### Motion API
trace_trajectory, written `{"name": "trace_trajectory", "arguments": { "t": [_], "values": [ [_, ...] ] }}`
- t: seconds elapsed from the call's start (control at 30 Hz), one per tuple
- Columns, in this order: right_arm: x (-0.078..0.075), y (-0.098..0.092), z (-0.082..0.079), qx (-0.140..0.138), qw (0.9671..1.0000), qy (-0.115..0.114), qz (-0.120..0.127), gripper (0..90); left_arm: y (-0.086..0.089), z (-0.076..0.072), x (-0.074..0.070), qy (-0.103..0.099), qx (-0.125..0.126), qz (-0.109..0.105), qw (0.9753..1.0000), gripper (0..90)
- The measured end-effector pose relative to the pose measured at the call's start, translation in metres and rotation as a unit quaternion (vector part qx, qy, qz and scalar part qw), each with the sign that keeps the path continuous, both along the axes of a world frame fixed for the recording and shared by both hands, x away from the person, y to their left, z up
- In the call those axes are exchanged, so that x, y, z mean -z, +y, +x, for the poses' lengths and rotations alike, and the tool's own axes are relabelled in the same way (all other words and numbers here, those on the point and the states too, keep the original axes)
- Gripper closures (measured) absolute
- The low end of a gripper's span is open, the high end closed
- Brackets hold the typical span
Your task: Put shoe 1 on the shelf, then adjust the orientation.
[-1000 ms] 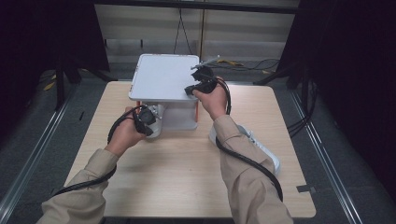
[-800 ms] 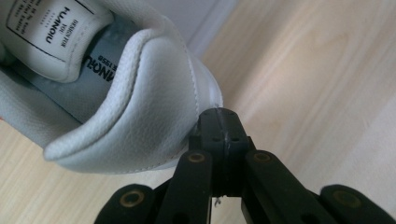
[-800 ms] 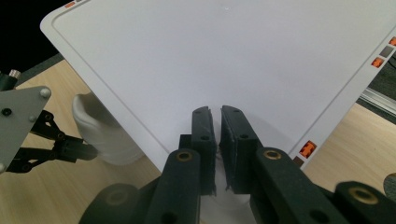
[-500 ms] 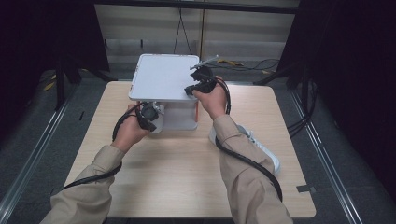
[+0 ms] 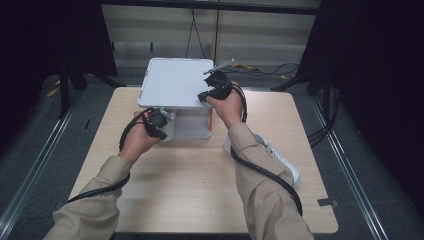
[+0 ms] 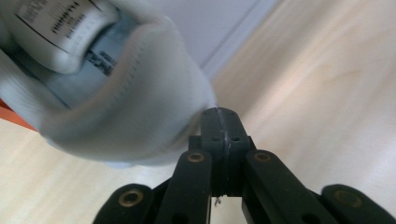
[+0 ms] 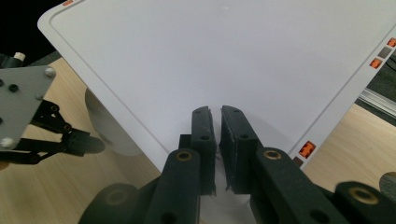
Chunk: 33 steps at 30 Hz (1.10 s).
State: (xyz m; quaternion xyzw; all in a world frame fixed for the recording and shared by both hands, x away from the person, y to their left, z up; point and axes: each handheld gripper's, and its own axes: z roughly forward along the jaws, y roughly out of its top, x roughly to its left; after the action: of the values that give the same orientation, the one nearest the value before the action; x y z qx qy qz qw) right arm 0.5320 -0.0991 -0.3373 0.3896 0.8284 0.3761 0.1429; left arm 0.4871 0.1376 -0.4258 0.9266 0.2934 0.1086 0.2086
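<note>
Looking down from the high view first: pinching the near right edge of the flat white rectangular cardboard box lid (image 5: 172,82) with the right gripper (image 5: 202,96), holding that lid raised and roughly level above the open white cardboard shoebox (image 5: 192,126) at the far middle of the pale wooden table (image 5: 200,195). Tucking the left gripper (image 5: 166,125) in just under the lid's near left corner, right against the box's front. Leaving a second white low-top sneaker (image 5: 280,161) lying on its side on the table to the right, close beside the right forearm and well apart from the box. Switching to the left gripper view: clamping the black jaws of the left gripper (image 6: 219,116) tight on the padded heel collar of a white fabric sneaker (image 6: 116,107), no gap showing between them, with the printed size label (image 6: 56,23) inside the tongue facing the camera, blurred. Hanging that sneaker just above the table boards, the white box wall (image 6: 219,28) right behind it. Moving to the right gripper view: squeezing the lid's rim between the jaws of the right gripper (image 7: 218,114), only a thin slit left for the card, the broad white panel spreading up and away. Catching the other gripper at the left edge, grey three-cornered plate (image 7: 21,102) on top, jaw tips touching the rounded white sneaker beneath the lid's corner.
</note>
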Motion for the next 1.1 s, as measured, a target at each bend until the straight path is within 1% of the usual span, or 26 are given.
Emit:
{"name": "trace_trajectory", "arguments": {
  "t": [0.07,0.1,0.13,0.17,0.2,0.23,0.27,0.3,0.33,0.37,0.4,0.47,0.5,0.53,0.57,0.6,0.63,0.67,0.73,0.77,0.83,0.87,0.9,0.97,1.07,1.1],
  "values": [
    [0.001,-0.001,-0.001,0.002,1.0000,-0.001,0.005,82.2,0.004,-0.004,-0.004,0.010,0.005,0.002,0.9999,84.0],
    [0.001,-0.001,-0.001,0.003,1.0000,0.001,0.008,80.3,0.005,-0.006,-0.005,0.013,0.001,-0.001,0.9999,82.5],
    [0.000,-0.001,-0.001,0.005,0.9999,0.006,0.011,76.1,0.007,-0.008,-0.007,0.017,0.005,0.001,0.9998,79.4],
    [-0.002,0.000,-0.001,0.003,0.9999,0.013,0.010,73.3,0.011,-0.012,-0.010,0.026,0.003,-0.017,0.9995,75.5],
    [-0.005,0.000,-0.002,-0.003,0.9998,0.015,-0.015,70.3,0.012,-0.013,-0.011,0.030,-0.005,-0.029,0.9991,70.7],
    [-0.006,0.000,-0.002,-0.003,0.9995,0.011,-0.028,68.9,0.015,-0.015,-0.014,0.038,-0.006,-0.035,0.9986,68.8],
    [-0.008,-0.004,-0.003,0.000,0.9994,0.013,-0.031,65.7,0.016,-0.016,-0.016,0.045,-0.007,-0.037,0.9983,64.6],
    [-0.008,-0.008,-0.004,-0.001,0.9997,0.019,-0.018,63.9,0.018,-0.016,-0.018,0.051,-0.008,-0.040,0.9979,64.2],
    [-0.008,-0.008,-0.004,-0.001,0.9997,0.019,-0.018,63.9,0.020,-0.017,-0.021,0.055,-0.007,-0.042,0.9976,64.2],
    [-0.008,-0.011,-0.006,0.000,0.9996,0.026,-0.010,62.1,0.022,-0.018,-0.023,0.061,-0.006,-0.043,0.9972,64.0],
    [-0.008,-0.014,-0.009,-0.001,0.9995,0.031,-0.010,60.7,0.024,-0.018,-0.026,0.066,-0.007,-0.046,0.9968,64.1],
    [-0.013,-0.020,-0.016,-0.017,0.9994,0.022,-0.022,59.1,0.026,-0.020,-0.029,0.064,-0.011,-0.046,0.9968,63.9],
    [-0.015,-0.023,-0.018,-0.018,0.9993,0.020,-0.026,58.8,0.027,-0.020,-0.031,0.068,-0.013,-0.047,0.9965,63.5],
    [-0.017,-0.028,-0.021,-0.017,0.9992,0.020,-0.030,58.5,0.028,-0.021,-0.032,0.074,-0.018,-0.054,0.9956,62.1],
    [-0.018,-0.032,-0.024,-0.020,0.9991,0.023,-0.030,58.2,0.029,-0.020,-0.034,0.078,-0.017,-0.056,0.9953,60.8],
    [-0.019,-0.036,-0.026,-0.018,0.9989,0.025,-0.034,57.4,0.028,-0.020,-0.036,0.084,-0.022,-0.063,0.9943,60.1],
    [-0.020,-0.041,-0.029,-0.016,0.9987,0.029,-0.039,56.7,0.029,-0.019,-0.039,0.086,-0.020,-0.068,0.9938,59.5],
    [-0.019,-0.046,-0.032,-0.019,0.9986,0.032,-0.038,56.3,0.029,-0.019,-0.041,0.090,-0.022,-0.073,0.9930,58.5],
    [-0.017,-0.052,-0.037,-0.026,0.9984,0.040,-0.030,55.5,0.028,-0.017,-0.047,0.090,-0.027,-0.071,0.9931,57.3],
    [-0.016,-0.056,-0.041,-0.026,0.9982,0.042,-0.033,55.5,0.028,-0.016,-0.050,0.091,-0.027,-0.067,0.9932,58.2],
    [-0.014,-0.062,-0.045,-0.028,0.9977,0.046,-0.041,55.3,0.026,-0.014,-0.058,0.088,-0.026,-0.070,0.9933,58.0],
    [-0.012,-0.065,-0.048,-0.027,0.9976,0.048,-0.041,55.1,0.025,-0.013,-0.062,0.087,-0.025,-0.068,0.9935,58.0],
    [-0.011,-0.068,-0.050,-0.024,0.9975,0.052,-0.042,55.1,0.024,-0.012,-0.065,0.088,-0.027,-0.070,0.9932,58.1],
    [-0.007,-0.073,-0.054,-0.025,0.9971,0.055,-0.045,54.9,0.022,-0.009,-0.073,0.082,-0.026,-0.069,0.9939,57.7],
    [0.001,-0.081,-0.060,-0.018,0.9967,0.064,-0.046,54.0,0.018,-0.005,-0.082,0.079,-0.027,-0.070,0.9941,57.6],
    [0.004,-0.084,-0.063,-0.015,0.9965,0.065,-0.050,53.3,0.016,-0.003,-0.085,0.079,-0.028,-0.070,0.9940,57.4]
  ]
}}
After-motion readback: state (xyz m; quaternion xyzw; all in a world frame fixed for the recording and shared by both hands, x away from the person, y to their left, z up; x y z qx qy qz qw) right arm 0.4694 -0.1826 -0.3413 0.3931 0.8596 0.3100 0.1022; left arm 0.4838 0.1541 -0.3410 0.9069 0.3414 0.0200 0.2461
